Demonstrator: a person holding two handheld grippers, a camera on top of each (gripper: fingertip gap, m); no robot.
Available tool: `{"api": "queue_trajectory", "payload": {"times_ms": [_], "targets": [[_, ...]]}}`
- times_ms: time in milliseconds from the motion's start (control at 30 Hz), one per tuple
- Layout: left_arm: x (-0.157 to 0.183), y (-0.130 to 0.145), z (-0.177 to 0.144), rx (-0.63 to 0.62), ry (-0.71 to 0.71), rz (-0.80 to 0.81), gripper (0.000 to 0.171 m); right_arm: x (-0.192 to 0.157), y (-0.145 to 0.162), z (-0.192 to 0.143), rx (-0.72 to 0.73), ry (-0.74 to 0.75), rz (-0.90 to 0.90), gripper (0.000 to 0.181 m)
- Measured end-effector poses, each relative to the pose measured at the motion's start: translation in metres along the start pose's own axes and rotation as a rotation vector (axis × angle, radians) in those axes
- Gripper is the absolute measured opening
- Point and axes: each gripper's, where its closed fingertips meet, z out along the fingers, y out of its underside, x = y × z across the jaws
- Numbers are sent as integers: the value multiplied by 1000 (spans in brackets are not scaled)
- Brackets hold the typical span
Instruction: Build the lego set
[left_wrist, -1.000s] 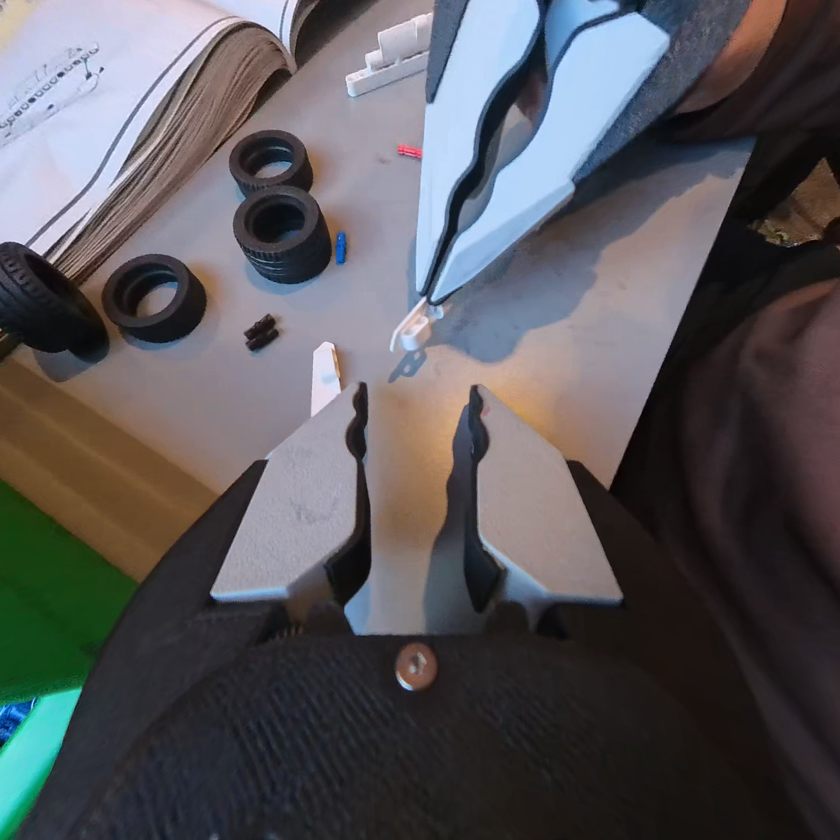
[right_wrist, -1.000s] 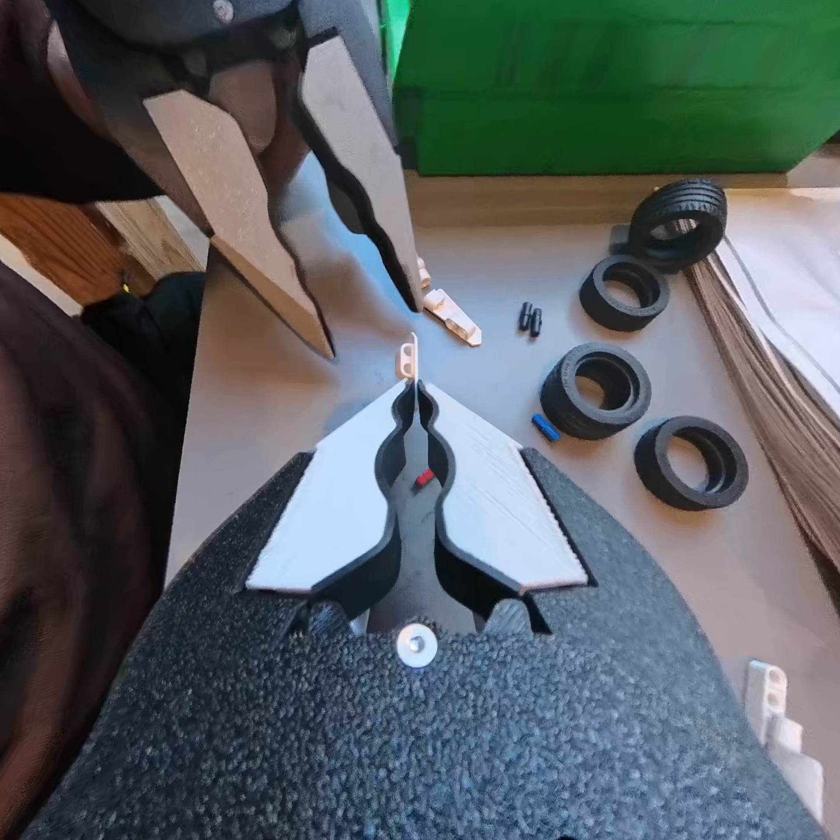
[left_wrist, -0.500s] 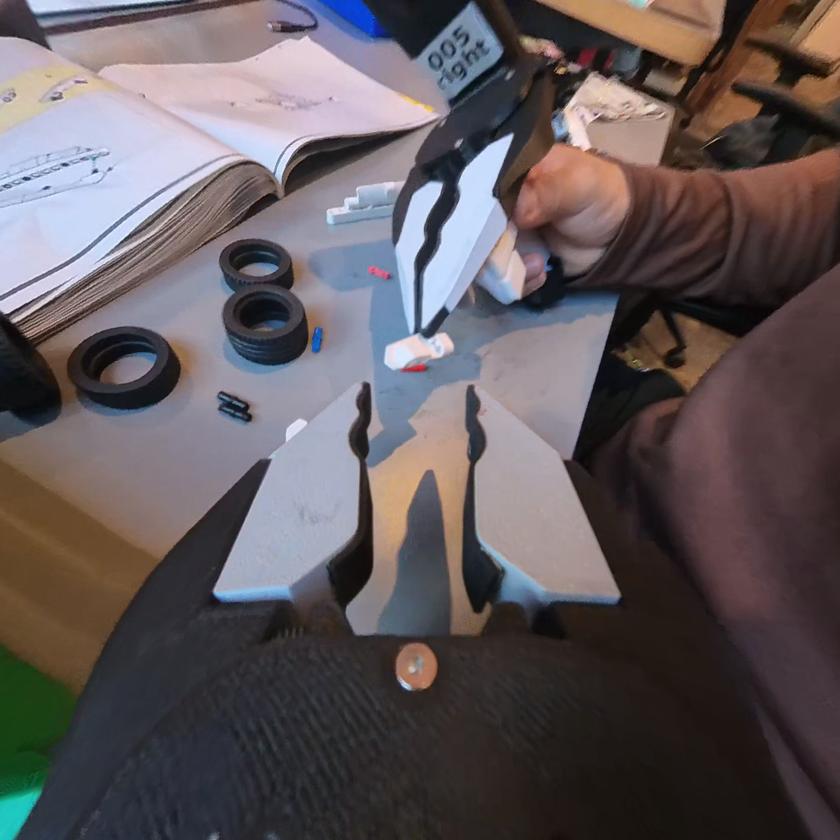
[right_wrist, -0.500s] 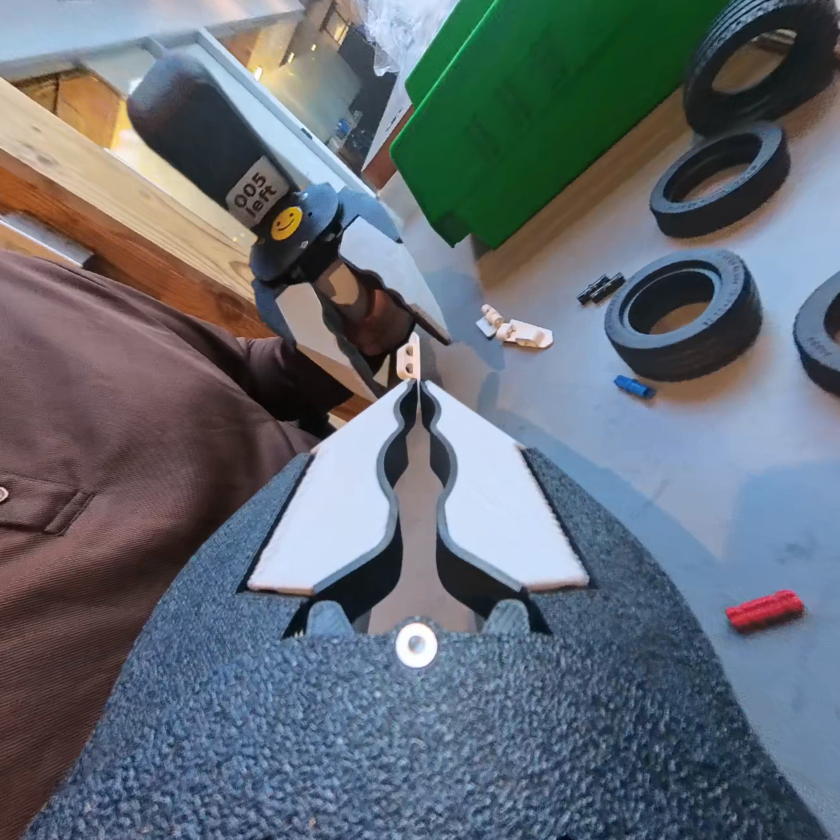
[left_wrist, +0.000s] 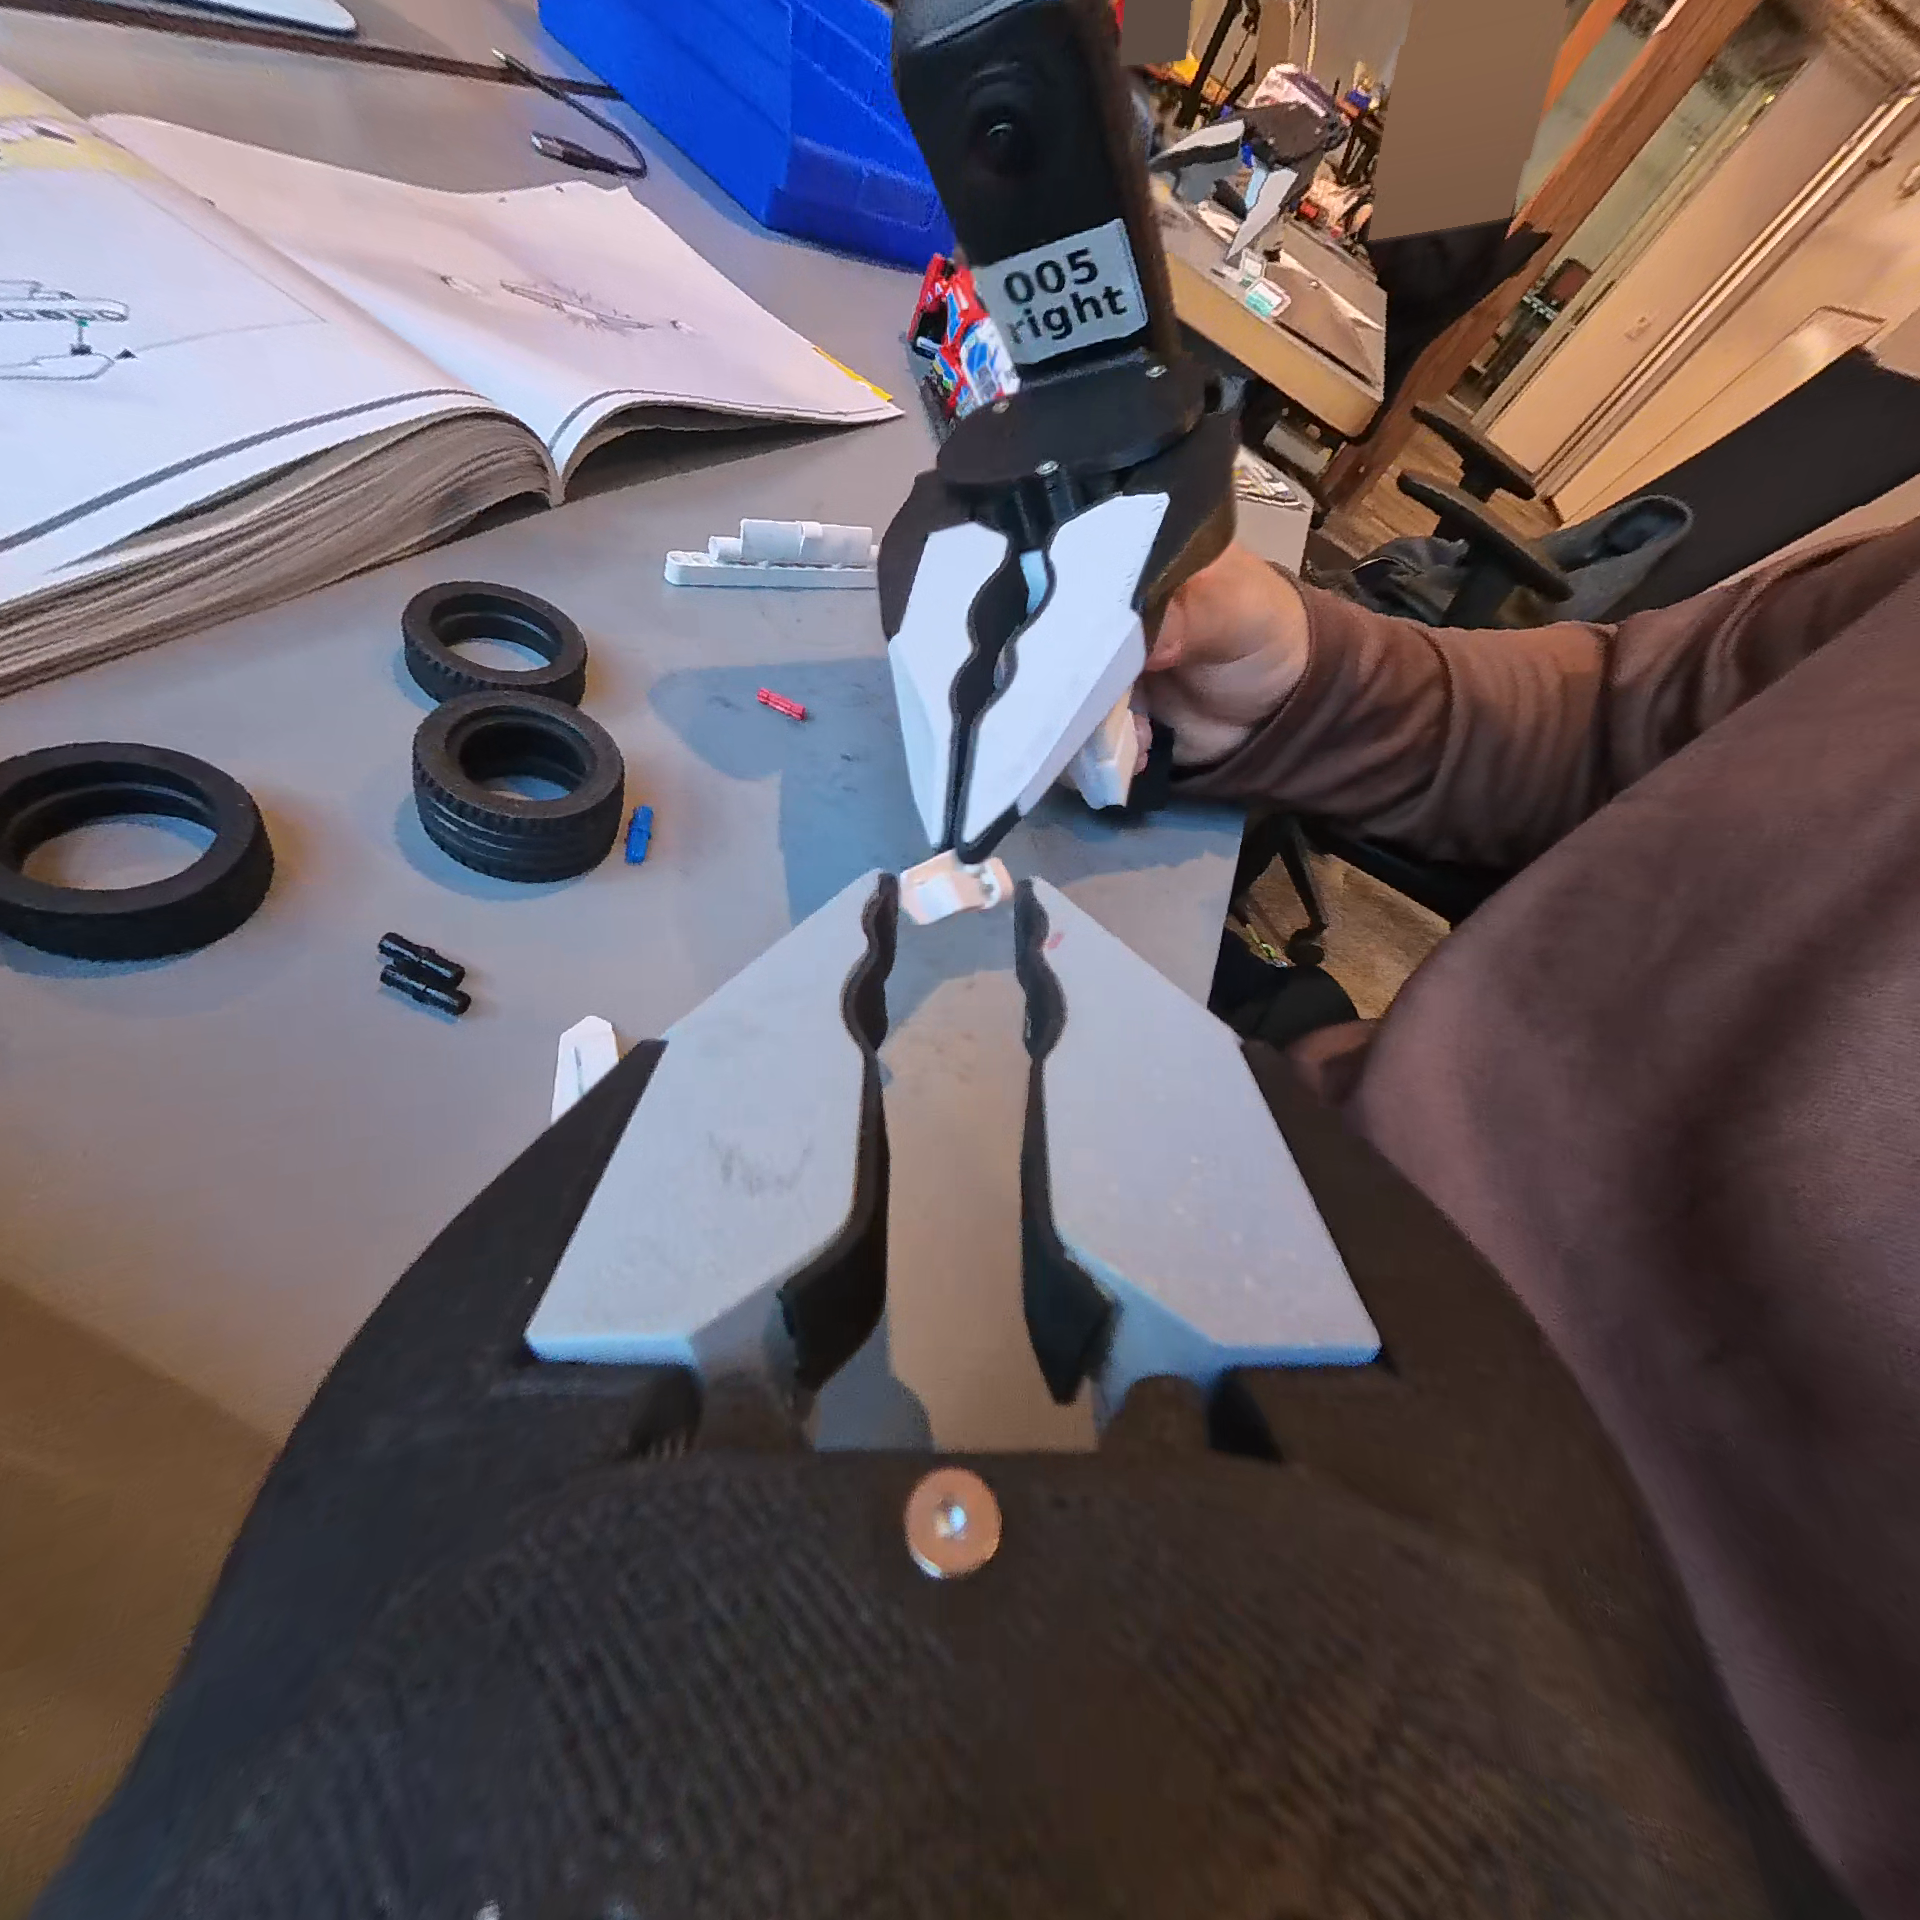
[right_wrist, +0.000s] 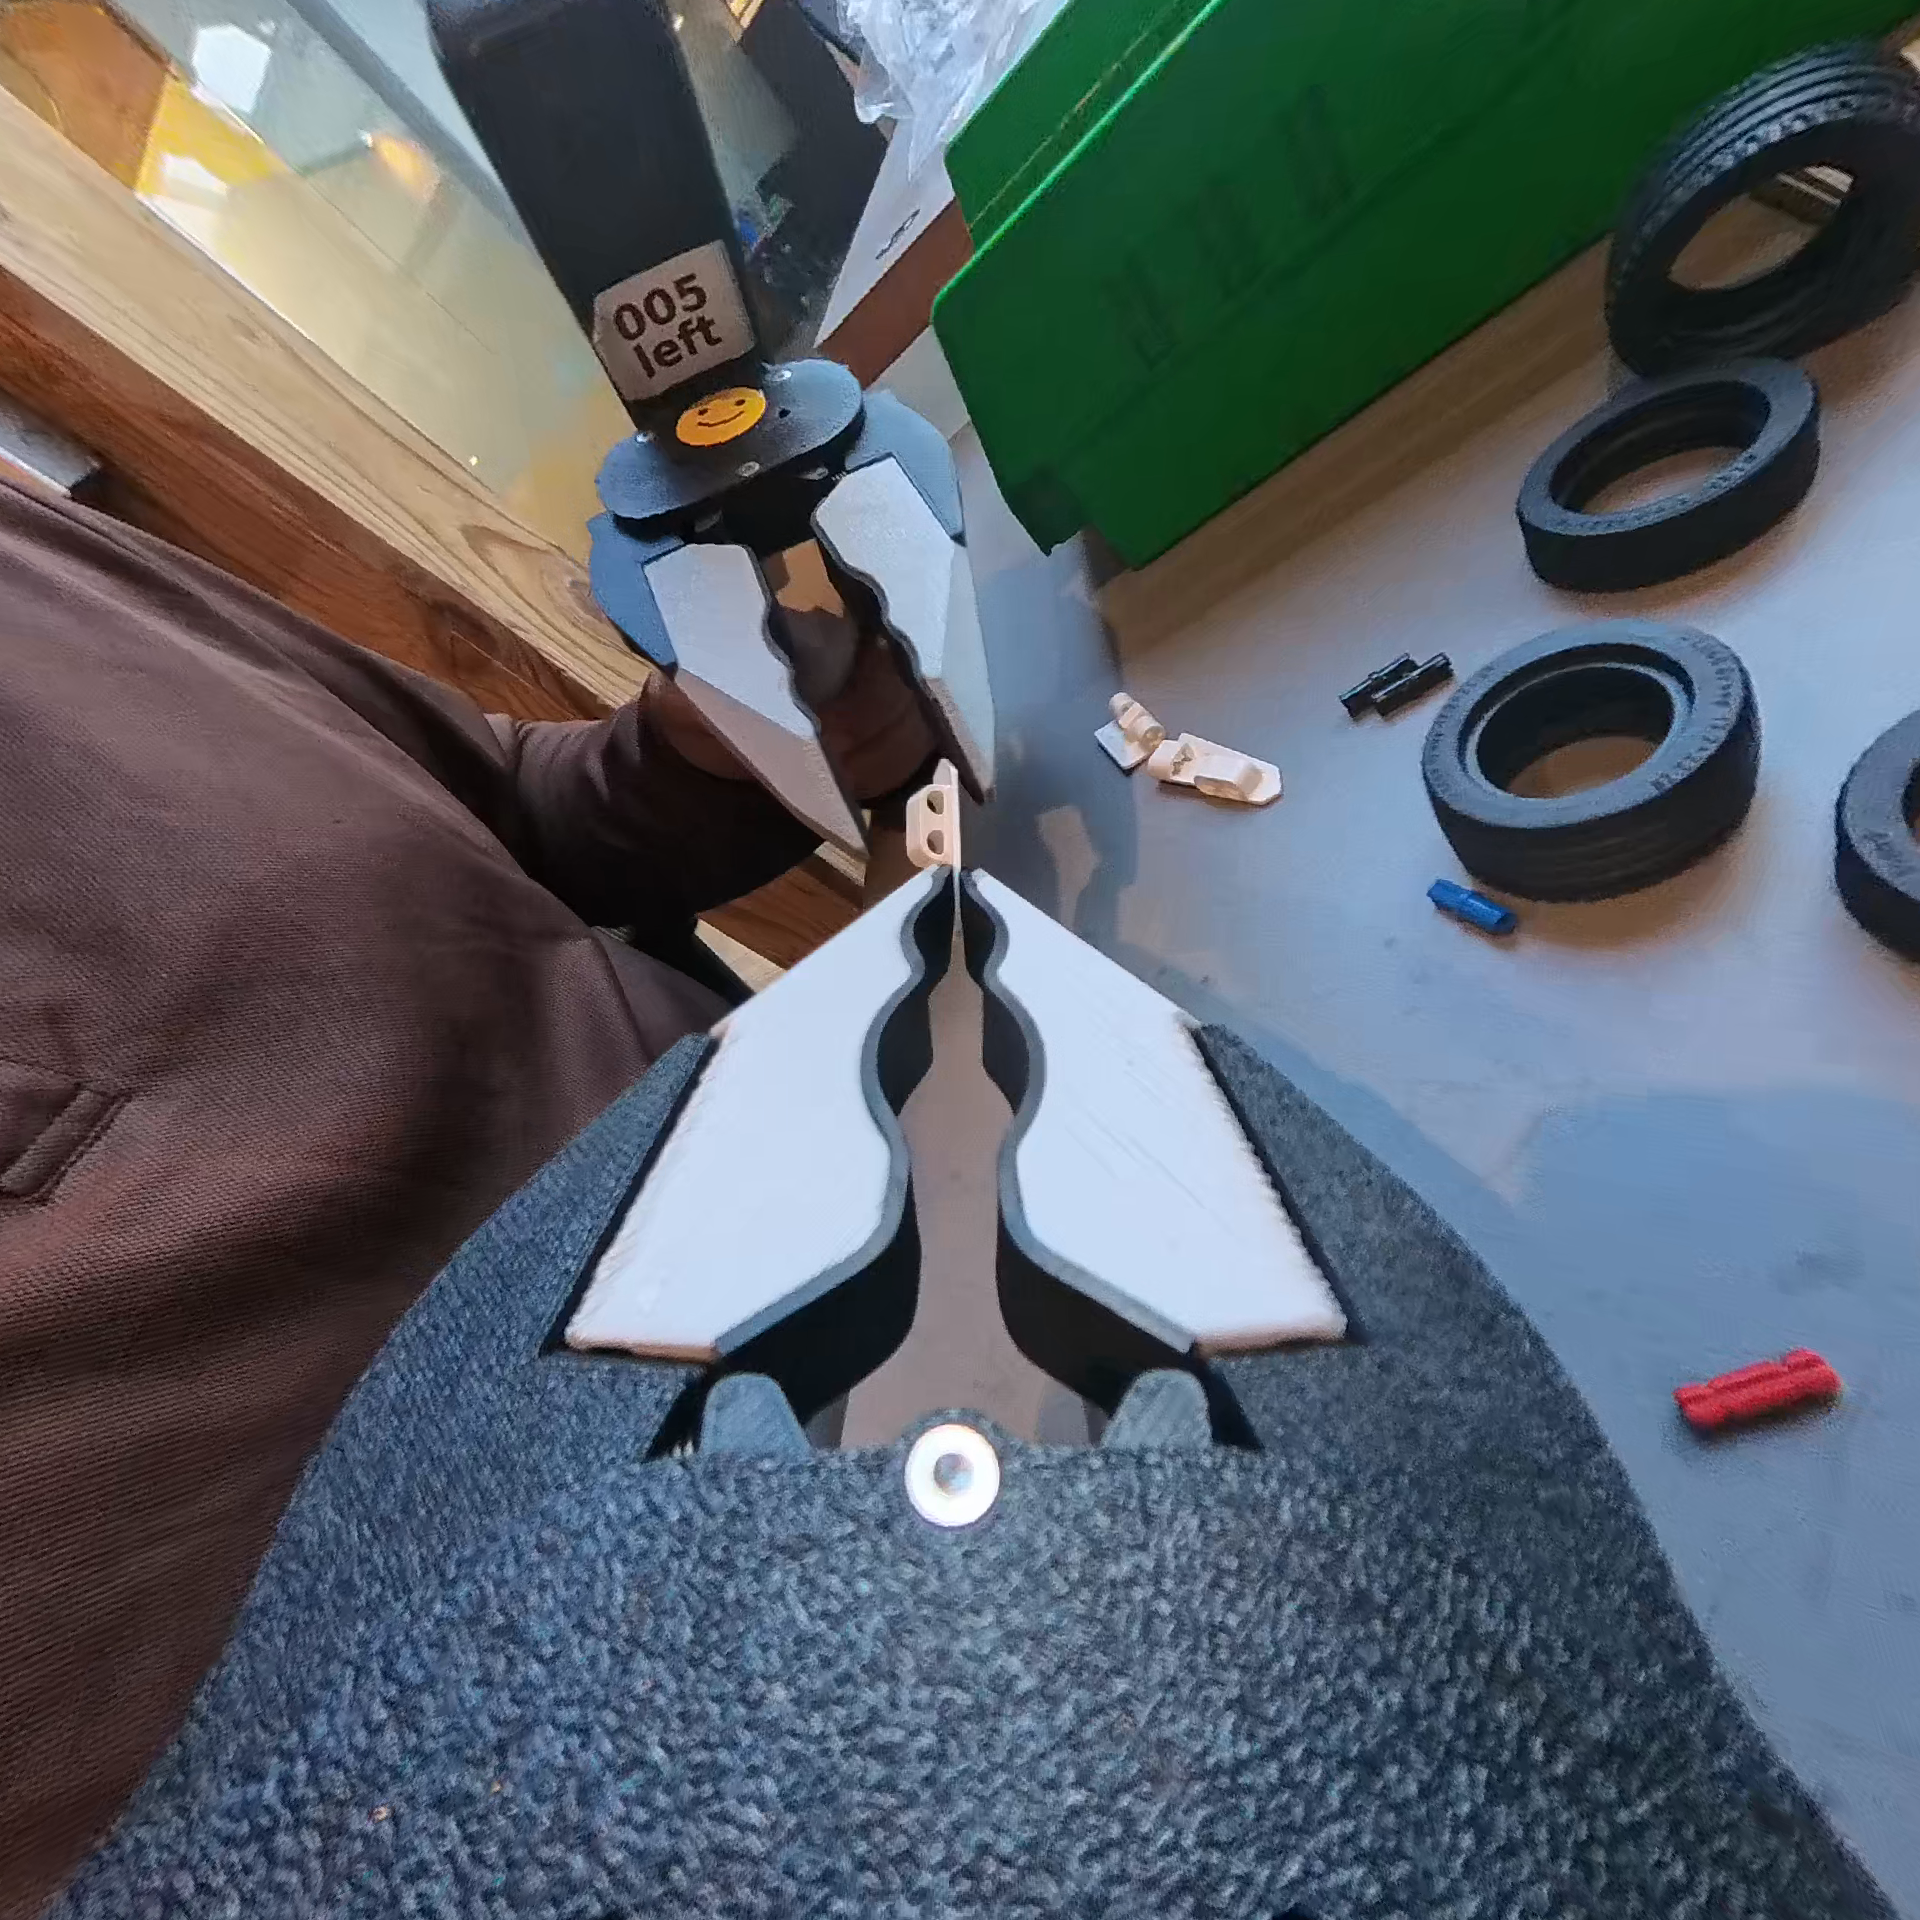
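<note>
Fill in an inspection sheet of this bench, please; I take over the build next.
Surface: grey table, no spills seen.
Job's things: black tyres; red pin; blue pin; black pins; open manual.
Clutter: blue bin, green bin.
Grippers: right tool shut on small white piece; left tool open, facing it.
Cables: black cable behind manual.
Surroundings: office chair.

1. Small white lego piece (right_wrist: 932, 828): its lower edge is hidden between the closed tips of the right gripper (right_wrist: 954, 881).
2. White part (left_wrist: 582, 1062) left of the left gripper (left_wrist: 951, 896): mostly covered by that gripper's body.
3. Large tyre (right_wrist: 1766, 213) beside the green box (right_wrist: 1299, 239): cut off by the frame edge.
4. Instruction book (left_wrist: 260, 343): cut off at left; its drawings are too small to read.
</note>
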Motion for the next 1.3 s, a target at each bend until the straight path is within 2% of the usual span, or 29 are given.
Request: {"api": "queue_trajectory", "payload": {"times_ms": [300,567,767,1000,1300], "targets": [[6,-1,4,2,24,45,5,-7,-6,-5,25,0,-84,2],[9,-9,4,73,20,89,5,-12,-15,-12,82,-39,-112,3],[11,-21,-5,165,22,124,5,-17,-21,-19,122,-77,-146,16],[18,-22,-6,177,-3,240,5,-18,-14,-7,57,17,-282,17],[17,-17,-5,159,-22,257,5,-19,-9,-5,26,69,-352,8]]}}
